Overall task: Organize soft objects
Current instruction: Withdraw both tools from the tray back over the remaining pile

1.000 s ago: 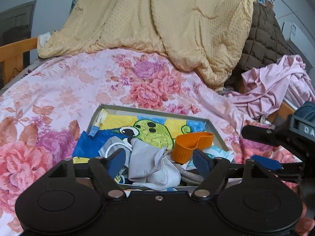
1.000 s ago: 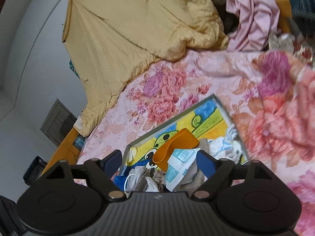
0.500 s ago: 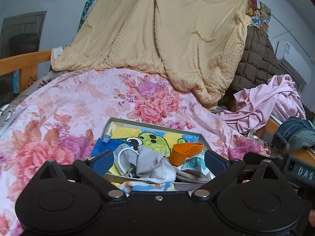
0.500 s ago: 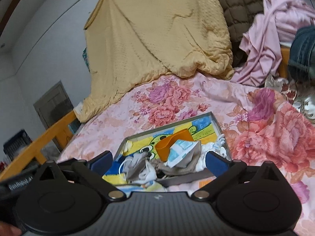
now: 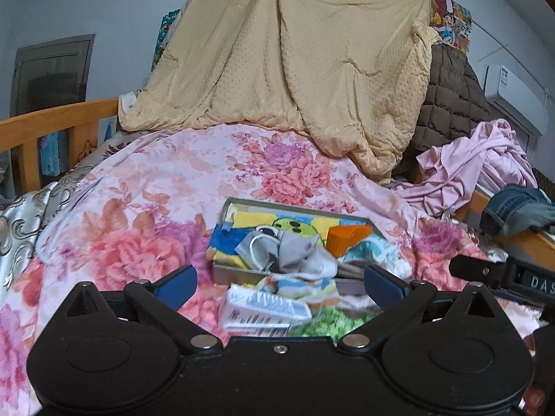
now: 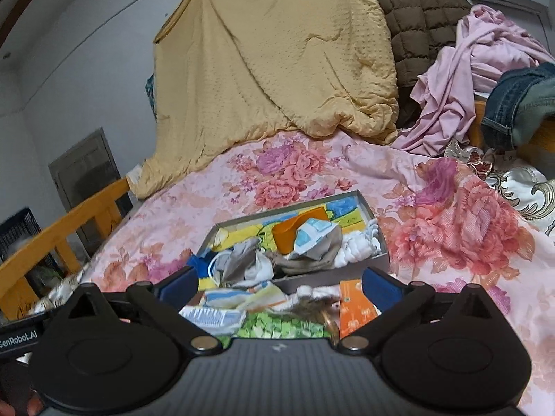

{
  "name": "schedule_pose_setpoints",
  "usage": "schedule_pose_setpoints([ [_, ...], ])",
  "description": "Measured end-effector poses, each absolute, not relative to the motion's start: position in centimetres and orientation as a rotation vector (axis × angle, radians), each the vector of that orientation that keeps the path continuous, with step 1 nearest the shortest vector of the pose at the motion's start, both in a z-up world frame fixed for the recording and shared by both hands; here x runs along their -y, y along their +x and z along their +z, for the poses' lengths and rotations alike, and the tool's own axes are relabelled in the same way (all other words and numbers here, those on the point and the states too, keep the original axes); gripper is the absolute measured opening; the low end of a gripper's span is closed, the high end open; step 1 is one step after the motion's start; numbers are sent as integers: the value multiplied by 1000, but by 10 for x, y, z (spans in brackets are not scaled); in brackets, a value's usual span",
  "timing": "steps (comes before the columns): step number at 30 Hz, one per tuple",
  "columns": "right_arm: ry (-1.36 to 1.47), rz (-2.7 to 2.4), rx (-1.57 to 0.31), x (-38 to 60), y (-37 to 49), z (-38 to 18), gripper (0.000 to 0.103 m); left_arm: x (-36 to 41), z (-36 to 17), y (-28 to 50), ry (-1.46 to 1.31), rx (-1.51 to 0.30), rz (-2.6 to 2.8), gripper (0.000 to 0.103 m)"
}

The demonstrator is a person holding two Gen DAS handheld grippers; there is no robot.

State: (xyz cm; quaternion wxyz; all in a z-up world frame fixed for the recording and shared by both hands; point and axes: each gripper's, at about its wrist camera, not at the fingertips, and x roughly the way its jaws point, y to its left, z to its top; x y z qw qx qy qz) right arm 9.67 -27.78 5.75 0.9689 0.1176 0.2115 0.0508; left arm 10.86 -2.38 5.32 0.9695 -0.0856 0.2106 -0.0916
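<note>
Now both the left gripper [image 5: 279, 282] and right gripper [image 6: 277, 282] stand released, grasping nothing, low in frame before the grey tray [image 5: 239, 272] heaped with cloths at centre.

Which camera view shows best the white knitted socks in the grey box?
The right wrist view: the white knitted socks lie open to sight against the right wall of the grey box. In the left wrist view, grey cloth and the blue fingertip mostly hide them.

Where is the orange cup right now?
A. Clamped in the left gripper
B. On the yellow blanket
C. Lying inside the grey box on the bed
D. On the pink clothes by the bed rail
C: the orange cup lies among the cloths inside the grey box, clear of both open grippers.
</note>
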Motion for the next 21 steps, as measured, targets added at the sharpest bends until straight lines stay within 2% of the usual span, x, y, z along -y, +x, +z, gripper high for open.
schedule_pose_setpoints([
  [21,120,-5,-523,240,65,41,103,-5,12,80,-191,-481,-137,102],
])
